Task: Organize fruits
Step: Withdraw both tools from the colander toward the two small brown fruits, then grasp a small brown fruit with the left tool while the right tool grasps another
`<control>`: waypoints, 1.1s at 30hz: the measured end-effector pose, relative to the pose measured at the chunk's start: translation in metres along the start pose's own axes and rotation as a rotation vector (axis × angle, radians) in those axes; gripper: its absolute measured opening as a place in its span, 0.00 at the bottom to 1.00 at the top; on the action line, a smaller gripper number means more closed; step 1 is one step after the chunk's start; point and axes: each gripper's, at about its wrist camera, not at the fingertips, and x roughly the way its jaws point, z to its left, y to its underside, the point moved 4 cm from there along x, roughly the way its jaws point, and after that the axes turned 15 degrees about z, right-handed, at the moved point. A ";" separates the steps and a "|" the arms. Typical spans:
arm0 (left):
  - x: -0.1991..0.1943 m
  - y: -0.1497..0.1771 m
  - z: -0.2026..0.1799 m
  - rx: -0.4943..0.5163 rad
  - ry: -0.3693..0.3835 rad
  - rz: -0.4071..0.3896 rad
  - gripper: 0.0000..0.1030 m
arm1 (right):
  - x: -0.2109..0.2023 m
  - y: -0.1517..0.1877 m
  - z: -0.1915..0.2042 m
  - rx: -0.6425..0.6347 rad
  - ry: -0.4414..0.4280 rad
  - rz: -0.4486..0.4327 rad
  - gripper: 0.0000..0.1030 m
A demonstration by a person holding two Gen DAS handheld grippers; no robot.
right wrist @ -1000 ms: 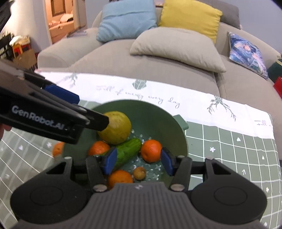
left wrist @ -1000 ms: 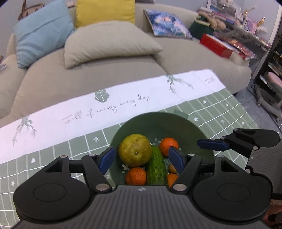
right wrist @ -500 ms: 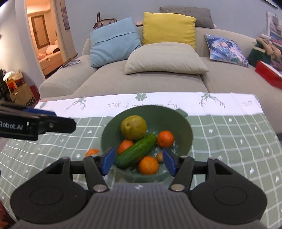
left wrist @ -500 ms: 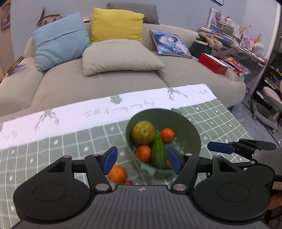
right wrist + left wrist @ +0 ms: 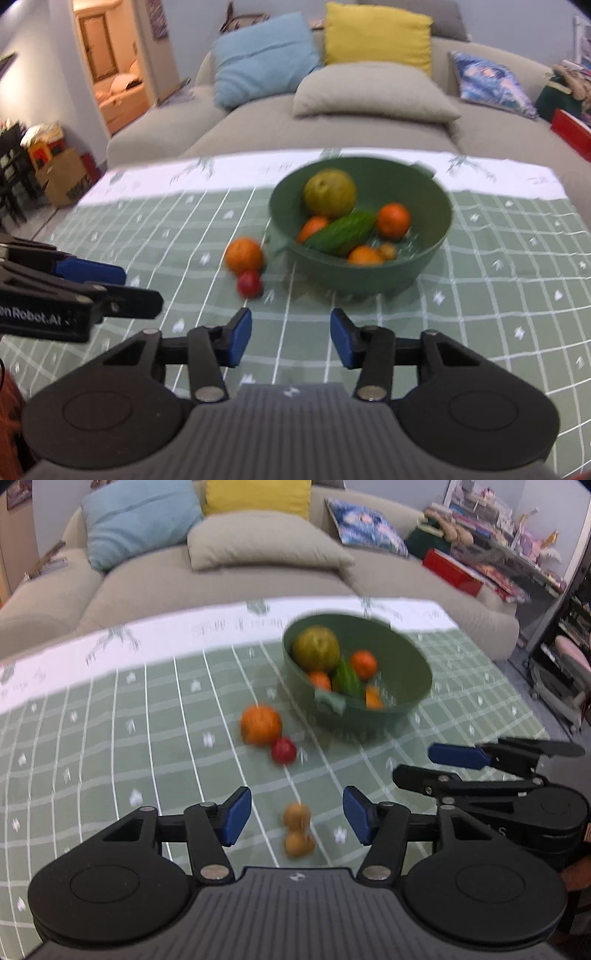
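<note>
A green bowl (image 5: 402,705) (image 5: 436,236) on the green checked tablecloth holds a yellow-green pear (image 5: 316,648), a cucumber (image 5: 341,232) and several oranges. On the cloth beside the bowl lie an orange (image 5: 260,724) (image 5: 244,255) and a small red fruit (image 5: 283,750) (image 5: 250,283). Two small brown fruits (image 5: 297,830) lie just in front of my left gripper (image 5: 297,819), which is open and empty. My right gripper (image 5: 291,336) is open and empty, short of the bowl; it also shows in the left wrist view (image 5: 458,757).
A beige sofa (image 5: 332,125) with blue, yellow, beige and patterned cushions stands behind the table. A red box (image 5: 452,572) and cluttered shelves are at the right. A doorway (image 5: 110,66) and cardboard boxes are at the left. The tablecloth's white band (image 5: 147,638) runs along the far edge.
Both grippers have pulled back from the bowl and risen. The loose orange, red fruit and two brown fruits have come into view. Both stay open.
</note>
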 end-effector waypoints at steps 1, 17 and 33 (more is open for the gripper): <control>0.004 0.004 0.000 -0.003 0.004 0.012 0.62 | 0.003 0.004 0.003 -0.015 0.000 0.010 0.37; 0.070 0.019 0.003 -0.042 0.043 0.152 0.48 | 0.038 0.015 0.012 -0.093 0.004 0.103 0.18; 0.089 0.013 0.007 -0.051 0.068 0.173 0.29 | 0.058 0.014 0.011 -0.090 -0.024 0.151 0.19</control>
